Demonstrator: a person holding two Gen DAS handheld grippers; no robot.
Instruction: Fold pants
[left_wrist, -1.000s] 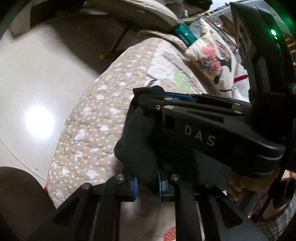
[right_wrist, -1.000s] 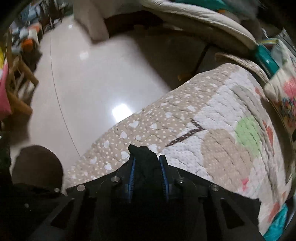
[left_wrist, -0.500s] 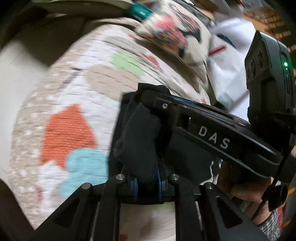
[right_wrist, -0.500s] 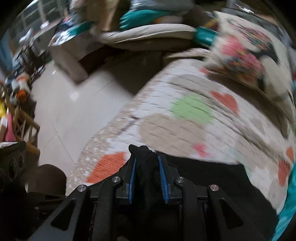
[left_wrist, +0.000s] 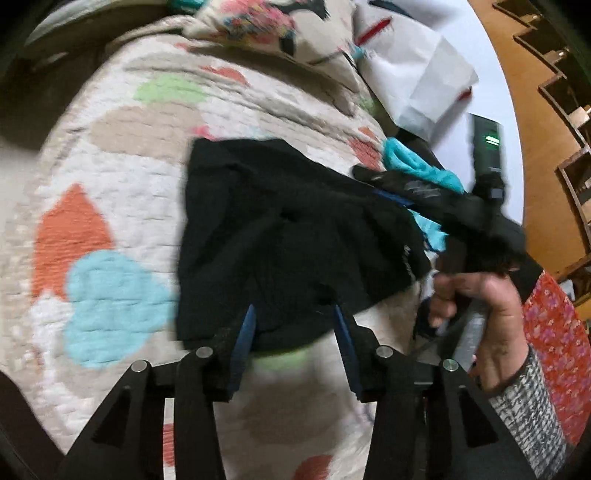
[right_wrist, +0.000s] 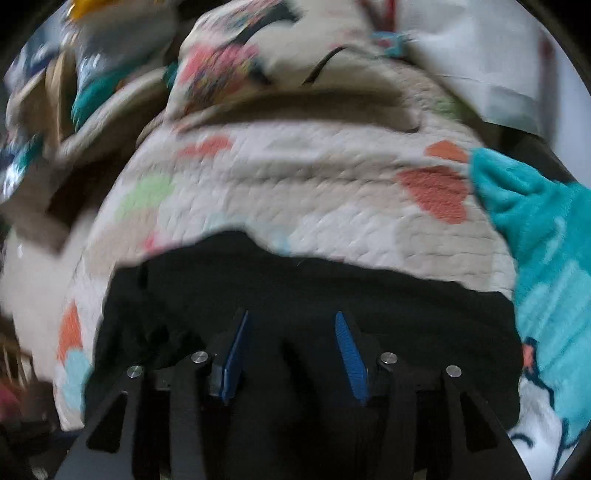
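Observation:
The black pants (left_wrist: 280, 229) lie in a folded heap on the quilt (left_wrist: 110, 177) with coloured hearts. My left gripper (left_wrist: 293, 334) hangs over their near edge; its jaws are opening, and the cloth lies between the blue pads (left_wrist: 243, 339) without being pinched. In the right wrist view the pants (right_wrist: 295, 288) fill the lower middle. My right gripper (right_wrist: 293, 332) stands above them with its jaws opening and the pads (right_wrist: 351, 350) clear of the cloth. The left wrist view shows a hand (left_wrist: 480, 295) holding the right gripper (left_wrist: 369, 177) at the pants' far right side.
A patterned pillow (right_wrist: 229, 62) lies at the far end of the quilt. A teal plush blanket (right_wrist: 535, 221) sits on the right, next to the pants. White bags or paper (left_wrist: 413, 74) lie beyond, and wooden shelving (left_wrist: 554, 110) stands at the right.
Both grippers held a bunch of black cloth and swept it from the quilt's edge toward the middle. Now both jaws have parted and the cloth has dropped onto the pants.

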